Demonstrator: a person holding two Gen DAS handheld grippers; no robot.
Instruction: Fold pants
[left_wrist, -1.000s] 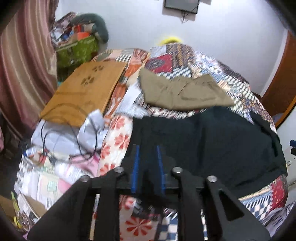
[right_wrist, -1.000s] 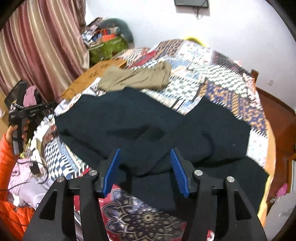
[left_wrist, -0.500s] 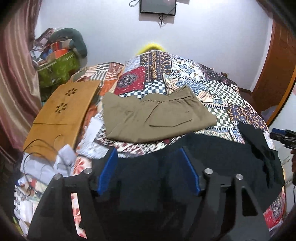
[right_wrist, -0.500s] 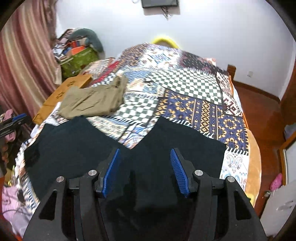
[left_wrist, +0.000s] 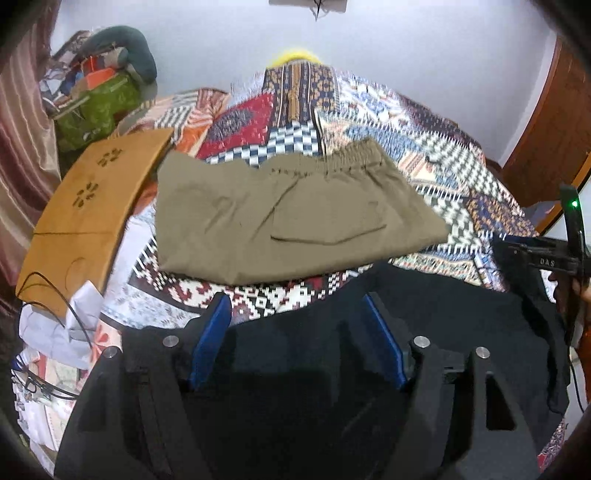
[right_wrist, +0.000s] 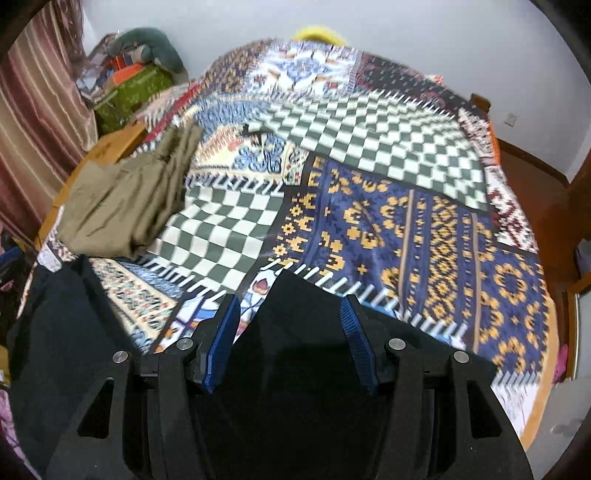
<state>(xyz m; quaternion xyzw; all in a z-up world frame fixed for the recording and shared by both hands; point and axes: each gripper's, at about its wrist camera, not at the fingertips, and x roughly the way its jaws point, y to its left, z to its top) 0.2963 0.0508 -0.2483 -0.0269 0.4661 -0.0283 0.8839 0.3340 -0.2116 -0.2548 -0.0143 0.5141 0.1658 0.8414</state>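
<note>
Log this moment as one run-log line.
task: fold pants | left gripper: open over black pants | right gripper: open over same pants | khaki pants: already folded

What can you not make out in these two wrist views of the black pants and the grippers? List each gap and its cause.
- Left wrist view: near part of the black pants hidden behind the left gripper.
- Right wrist view: near end of the pants leg hidden behind the right gripper.
- Both views: folds in the black cloth too dark to read.
- Right wrist view: khaki pants blurred.
</note>
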